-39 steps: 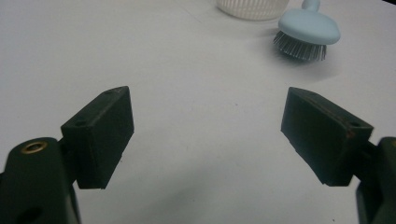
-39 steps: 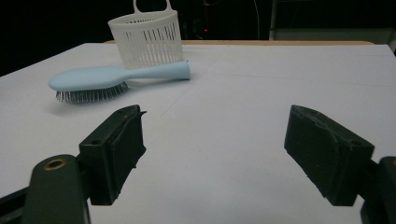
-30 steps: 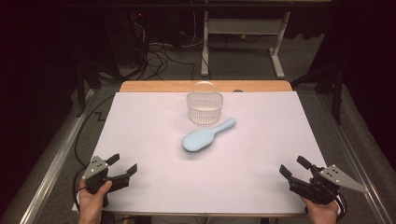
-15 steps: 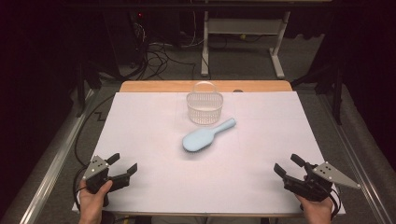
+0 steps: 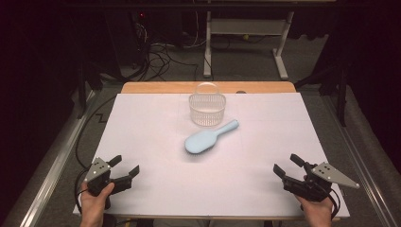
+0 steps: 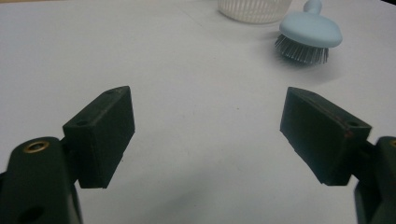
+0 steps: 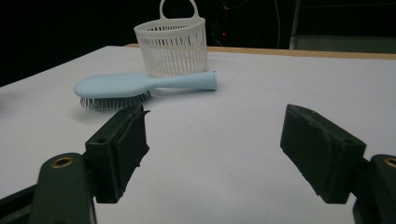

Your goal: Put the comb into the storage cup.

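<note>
High view: light blue hairbrush (image 5: 208, 138) lies bristles down near table centre, handle pointing to about 2 o'clock, its tip just beside the base of the white slatted basket (image 5: 207, 109), which stands upright at 12 o'clock from the brush head; whether handle and basket touch, cannot tell. Left gripper (image 5: 126, 167) sits at 7 o'clock on the white table (image 5: 265, 189), jaws spread wide, nothing between them. Right gripper (image 5: 287, 166) at 5 o'clock, jaws likewise wide apart and empty. Change against the frames from a second ago: right gripper has slid inward and slightly forward, toward 11 o'clock; left gripper, brush and basket unchanged. Judgement: the right hand is opening an approach on the brush, probably to put it in the basket; the reach has only begun, brush untouched. Left gripper view: left gripper (image 6: 208, 128) open over bare table, brush head (image 6: 308, 38) with its dark bristles at 1 o'clock, well apart, basket rim (image 6: 254, 9) beyond it. Right gripper view: right gripper (image 7: 212, 140) fully open and empty, hairbrush (image 7: 140, 86) broadside at 11 o'clock, handle toward the right, basket (image 7: 172, 44) standing behind the handle. Judgement: the handle end is the clearer grasp point; closing too near the basket could nudge it.
</note>
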`<state>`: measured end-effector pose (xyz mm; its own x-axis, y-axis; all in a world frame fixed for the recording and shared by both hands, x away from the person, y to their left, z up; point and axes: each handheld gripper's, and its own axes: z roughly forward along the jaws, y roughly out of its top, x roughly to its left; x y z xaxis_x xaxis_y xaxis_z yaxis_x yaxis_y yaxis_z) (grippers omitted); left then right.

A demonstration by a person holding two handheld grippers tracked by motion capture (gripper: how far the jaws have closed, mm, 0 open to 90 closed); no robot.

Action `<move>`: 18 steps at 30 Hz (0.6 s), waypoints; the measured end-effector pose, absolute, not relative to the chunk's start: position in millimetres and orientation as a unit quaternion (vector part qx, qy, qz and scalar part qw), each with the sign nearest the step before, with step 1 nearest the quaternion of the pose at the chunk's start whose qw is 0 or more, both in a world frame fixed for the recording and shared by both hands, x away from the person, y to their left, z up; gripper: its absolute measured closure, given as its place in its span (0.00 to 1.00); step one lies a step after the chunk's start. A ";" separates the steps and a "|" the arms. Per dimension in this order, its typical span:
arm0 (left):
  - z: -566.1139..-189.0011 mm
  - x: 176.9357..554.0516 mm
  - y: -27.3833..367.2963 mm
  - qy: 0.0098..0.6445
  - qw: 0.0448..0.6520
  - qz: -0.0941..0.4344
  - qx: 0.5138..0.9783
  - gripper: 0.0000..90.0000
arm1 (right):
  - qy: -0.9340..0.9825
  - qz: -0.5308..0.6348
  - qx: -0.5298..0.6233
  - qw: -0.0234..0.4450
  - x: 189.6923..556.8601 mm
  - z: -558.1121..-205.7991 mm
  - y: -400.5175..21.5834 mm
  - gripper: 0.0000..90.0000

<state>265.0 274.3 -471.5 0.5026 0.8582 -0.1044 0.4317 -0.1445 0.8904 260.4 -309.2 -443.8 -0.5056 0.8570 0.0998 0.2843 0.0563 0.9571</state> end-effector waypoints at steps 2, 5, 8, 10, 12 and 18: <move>-471.3 264.9 274.0 0.445 0.481 0.222 0.722 0.21 | 0.678 0.542 0.420 0.264 260.8 -443.4 -308.1 0.26; -470.8 264.6 273.2 0.443 0.483 0.223 0.722 0.21 | 0.678 0.545 0.415 0.266 263.3 -441.9 -304.8 0.26; -470.8 264.9 272.8 0.442 0.483 0.222 0.723 0.21 | 0.680 0.545 0.413 0.266 265.3 -441.5 -302.1 0.26; -471.1 265.1 272.5 0.442 0.482 0.221 0.723 0.21 | 0.680 0.545 0.412 0.265 266.1 -441.4 -301.0 0.26; -471.2 265.2 272.4 0.443 0.481 0.220 0.724 0.21 | 0.683 0.546 0.408 0.263 268.6 -441.1 -297.2 0.26; -471.6 266.1 272.3 0.443 0.478 0.219 0.726 0.21 | 0.688 0.545 0.402 0.260 272.3 -440.8 -289.9 0.27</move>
<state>266.1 272.3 -471.6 0.5117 0.8526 -0.1059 0.4334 -0.1498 0.8887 272.3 -289.9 -440.8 -0.5411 0.8372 0.0797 0.2699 0.0831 0.9593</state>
